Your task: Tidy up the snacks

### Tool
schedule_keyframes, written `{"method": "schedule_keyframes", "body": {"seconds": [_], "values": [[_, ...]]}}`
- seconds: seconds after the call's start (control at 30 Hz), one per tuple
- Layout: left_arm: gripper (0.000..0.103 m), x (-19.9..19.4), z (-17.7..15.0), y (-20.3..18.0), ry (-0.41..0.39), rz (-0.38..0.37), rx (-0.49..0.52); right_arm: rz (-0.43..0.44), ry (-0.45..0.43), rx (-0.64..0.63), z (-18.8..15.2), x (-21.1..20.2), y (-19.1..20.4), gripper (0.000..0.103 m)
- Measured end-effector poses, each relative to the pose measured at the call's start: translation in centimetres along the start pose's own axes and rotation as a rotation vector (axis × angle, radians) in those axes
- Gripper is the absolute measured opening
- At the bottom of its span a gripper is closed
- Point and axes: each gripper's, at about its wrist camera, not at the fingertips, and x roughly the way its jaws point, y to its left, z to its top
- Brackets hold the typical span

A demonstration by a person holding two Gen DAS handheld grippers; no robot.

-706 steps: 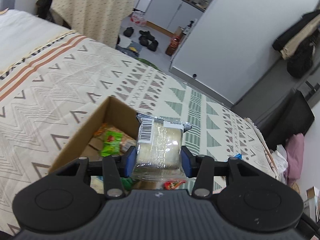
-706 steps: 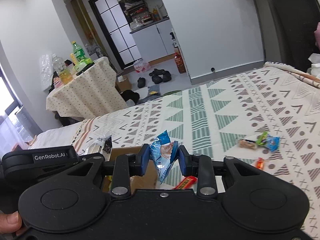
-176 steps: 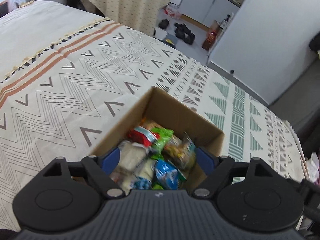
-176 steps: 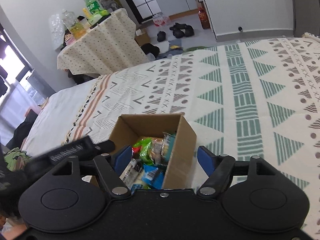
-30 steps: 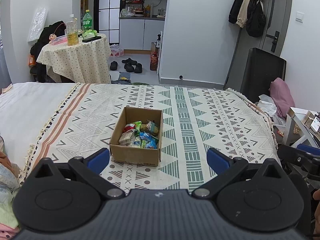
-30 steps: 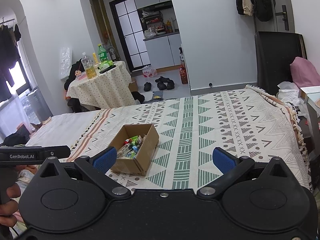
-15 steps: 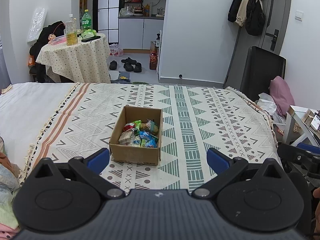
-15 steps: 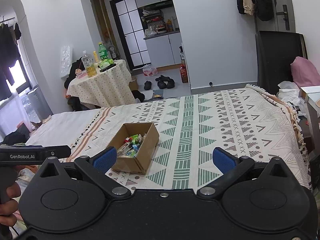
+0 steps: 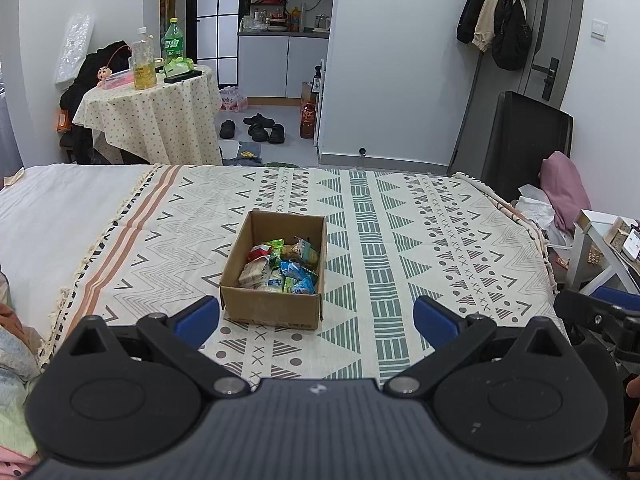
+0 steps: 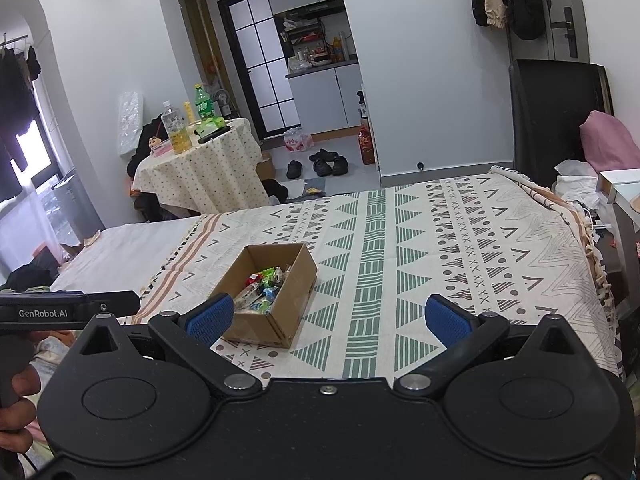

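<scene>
Standing well back from the bed [image 9: 400,216], we held both tools level and pointed at the cardboard box [image 9: 272,304], which sat on the patterned blanket [image 10: 460,240] toward its striped left side. The snacks [image 9: 280,268] lay heaped inside the box, bright wrappers filling its floor, and we could see no loose packet on the blanket around it in either view. That is why we judged the sorting done, or very nearly so: everything that belonged together was in one container.

Our left gripper [image 9: 316,316] had its jaws spread wide with nothing between the blue pads [image 9: 196,316]; the box showed in the gap only because it lay far beyond them. Our right gripper [image 10: 328,318] was the same, jaws fully apart and empty, its pads [image 10: 448,320] framing blanket and box from the other side. We took this spread, empty pose as a resting one, keeping the fingers clear of the blanket and the view open for a check.

A draped round table [image 10: 200,168] with bottles stood beyond the bed, apart from the work.
</scene>
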Motion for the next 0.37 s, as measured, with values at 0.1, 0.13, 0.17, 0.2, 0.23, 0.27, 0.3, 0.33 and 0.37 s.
{"method": "schedule_keyframes", "body": {"seconds": [0.1,0.13,0.17,0.2,0.23,0.27,0.3,0.33,0.37], "values": [[0.103,0.02,-0.07,0.1,0.0,0.0,0.001,0.003,0.002,-0.004,-0.03,0.05,-0.02,0.103],[0.103,0.02,-0.05,0.08,0.0,0.0,0.001,0.003,0.002,-0.004,-0.05,0.06,-0.03,0.103],[0.103,0.0,-0.07,0.08,0.0,0.0,0.001,0.003,0.002,-0.003,-0.05,0.05,-0.02,0.103],[0.103,0.02,-0.03,0.06,0.0,0.0,0.001,0.003,0.002,-0.003,-0.05,0.06,-0.02,0.103],[0.103,0.05,-0.18,0.1,0.001,-0.001,0.001,0.003,0.002,-0.003,-0.06,0.06,-0.01,0.103],[0.103,0.05,-0.29,0.15,0.001,0.002,0.001,0.002,0.002,-0.001,-0.07,0.07,-0.02,0.103],[0.103,0.06,-0.43,0.22,0.002,0.005,0.0,0.002,0.003,0.0,-0.07,0.14,-0.1,0.103],[0.103,0.19,-0.61,0.35,0.003,0.007,-0.001,0.002,0.003,0.0,-0.07,0.14,-0.1,0.103],[0.103,0.2,-0.73,0.43,0.006,0.007,-0.002,0.002,0.004,-0.001,-0.05,0.2,-0.16,0.103]]}}
